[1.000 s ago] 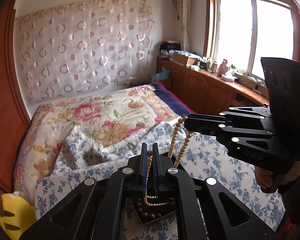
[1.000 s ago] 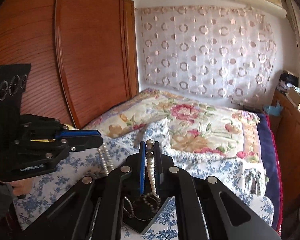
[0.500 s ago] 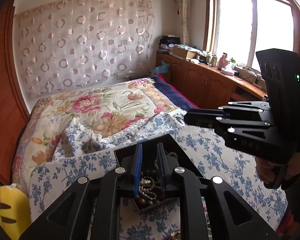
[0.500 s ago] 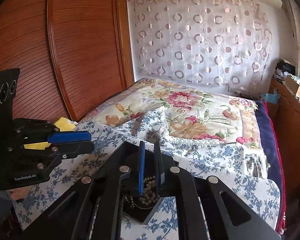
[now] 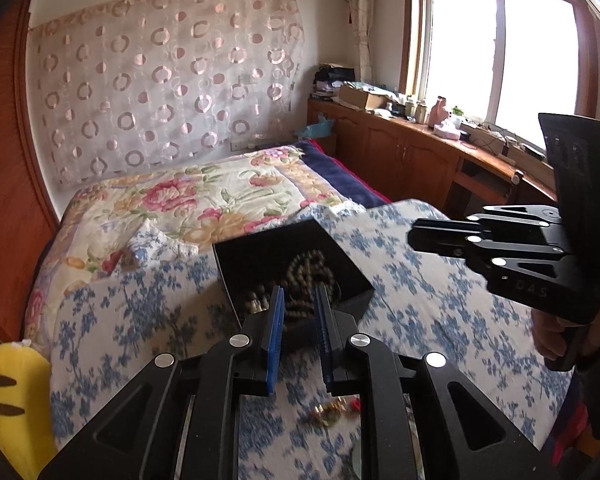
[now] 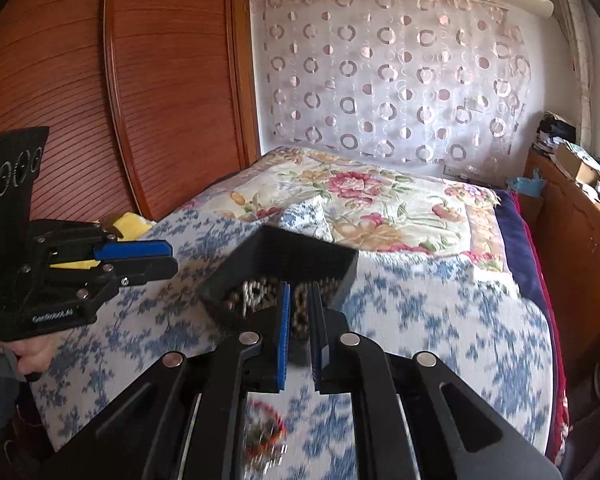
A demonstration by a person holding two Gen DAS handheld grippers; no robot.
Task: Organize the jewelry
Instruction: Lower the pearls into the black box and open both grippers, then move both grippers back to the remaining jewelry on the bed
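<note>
A black open box (image 5: 260,242) sits on the blue-flowered bedspread and holds brown beads (image 5: 309,268) and a pale strand (image 6: 252,292). My left gripper (image 5: 298,296) hovers at the box's near edge with a narrow gap between its blue pads and nothing in it. My right gripper (image 6: 300,286) stands over the box (image 6: 300,250) the same way, narrowly open and empty. Each shows in the other's view: the right gripper (image 5: 414,236) at the right, the left gripper (image 6: 172,258) at the left. Loose gold and red jewelry (image 5: 332,412) lies on the bedspread under my fingers, blurred (image 6: 264,432).
A floral quilt (image 5: 200,200) covers the far half of the bed. A yellow cushion (image 5: 8,400) lies at the bed's left edge beside a wooden wardrobe (image 6: 100,100). Wooden cabinets (image 5: 420,156) with clutter run under the window. A person's hand (image 5: 552,336) holds each handle.
A second ago both grippers pinched a bead necklace hanging above the box. Both have let go, the strand lies in the box, and both grippers have pulled back and sunk lower.
</note>
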